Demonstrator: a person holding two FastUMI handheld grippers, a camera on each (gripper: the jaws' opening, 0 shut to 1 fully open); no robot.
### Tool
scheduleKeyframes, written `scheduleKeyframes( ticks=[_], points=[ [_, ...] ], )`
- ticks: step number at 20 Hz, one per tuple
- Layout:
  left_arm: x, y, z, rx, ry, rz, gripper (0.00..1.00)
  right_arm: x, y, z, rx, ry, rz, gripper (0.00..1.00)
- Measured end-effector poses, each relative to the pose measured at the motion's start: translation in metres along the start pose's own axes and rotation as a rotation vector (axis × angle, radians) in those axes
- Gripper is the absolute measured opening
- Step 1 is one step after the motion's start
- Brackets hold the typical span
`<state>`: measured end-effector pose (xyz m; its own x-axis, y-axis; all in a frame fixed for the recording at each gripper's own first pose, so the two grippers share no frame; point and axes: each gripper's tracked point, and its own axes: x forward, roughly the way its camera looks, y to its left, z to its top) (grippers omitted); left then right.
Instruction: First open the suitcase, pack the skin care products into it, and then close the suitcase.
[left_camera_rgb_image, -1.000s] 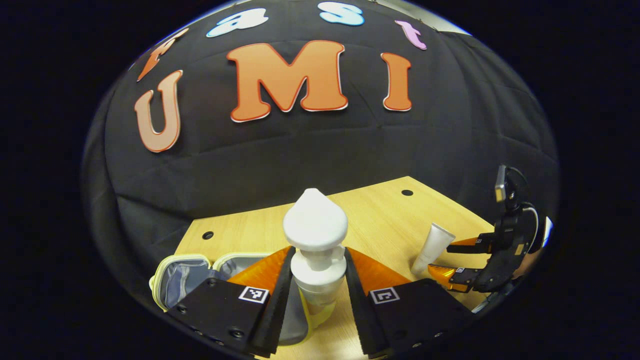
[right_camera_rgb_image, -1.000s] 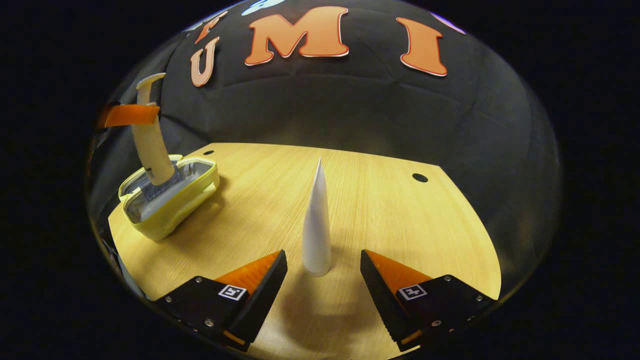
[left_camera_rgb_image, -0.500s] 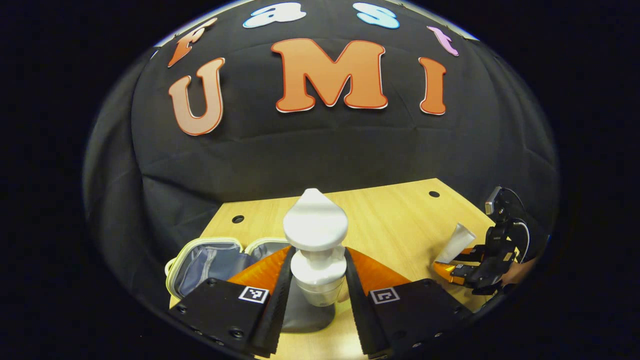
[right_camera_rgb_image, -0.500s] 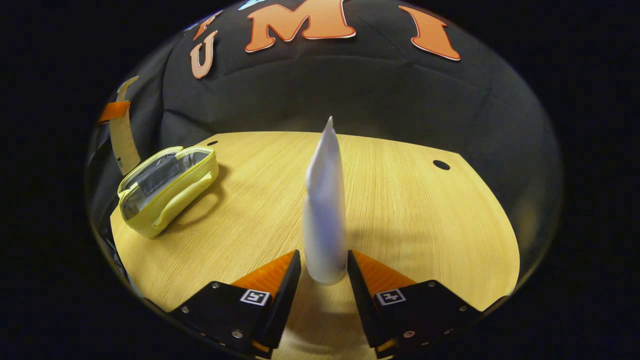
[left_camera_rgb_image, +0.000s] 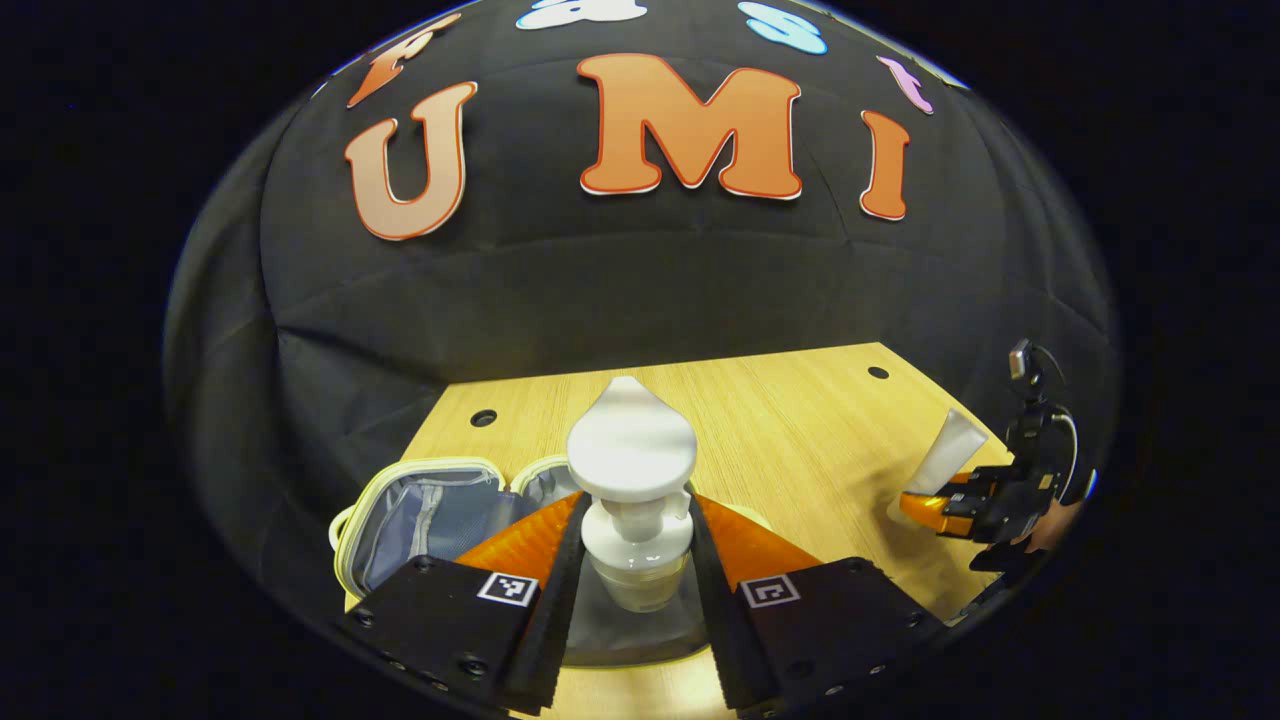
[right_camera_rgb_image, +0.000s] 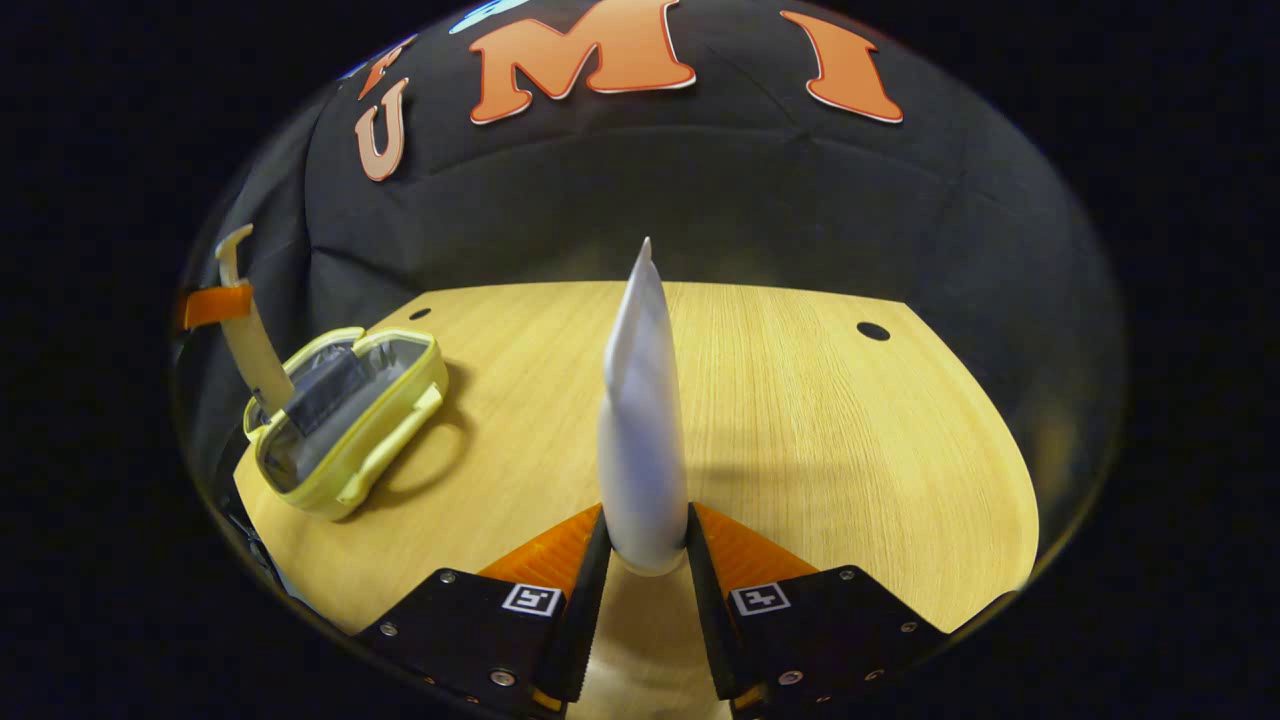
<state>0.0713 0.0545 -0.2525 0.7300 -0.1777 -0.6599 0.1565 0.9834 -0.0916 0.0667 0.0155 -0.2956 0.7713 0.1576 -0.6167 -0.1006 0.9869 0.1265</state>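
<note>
A white pump bottle (left_camera_rgb_image: 632, 470) stands upright between the fingers of my left gripper (left_camera_rgb_image: 635, 508), which is shut on it just above the grey lining of the open yellow suitcase (left_camera_rgb_image: 425, 505). In the right gripper view, a white tube (right_camera_rgb_image: 640, 420) stands upright with its crimped end up. My right gripper (right_camera_rgb_image: 645, 517) is shut on its lower part, at the table's near middle. That view also has the suitcase (right_camera_rgb_image: 345, 425) at the left, with the pump bottle (right_camera_rgb_image: 250, 345) over it. Far right in the left gripper view are the right gripper (left_camera_rgb_image: 950, 500) and the tube (left_camera_rgb_image: 948, 448).
The light wooden table (right_camera_rgb_image: 820, 430) has small round holes near its back corners (right_camera_rgb_image: 873, 330). The black cloth wall rises right behind it. A hand (left_camera_rgb_image: 1055, 520) holds the right gripper at the table's right edge.
My right gripper has shut on the white tube, which stood free a second ago. My left gripper has shifted with the pump bottle, which now sits lower over the open suitcase.
</note>
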Motion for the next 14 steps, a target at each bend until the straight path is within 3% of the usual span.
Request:
scheduleKeyframes(
  ticks=[7,14],
  points=[
    [0.022,0.038,-0.037,-0.007,0.108,-0.083,0.59,-0.034,0.073,0.051,0.012,-0.051,0.059,0.48],
    [0.036,0.058,-0.072,0.017,0.253,-0.19,0.6,-0.038,0.156,0.065,0.012,-0.028,0.129,0.48]
  ],
)
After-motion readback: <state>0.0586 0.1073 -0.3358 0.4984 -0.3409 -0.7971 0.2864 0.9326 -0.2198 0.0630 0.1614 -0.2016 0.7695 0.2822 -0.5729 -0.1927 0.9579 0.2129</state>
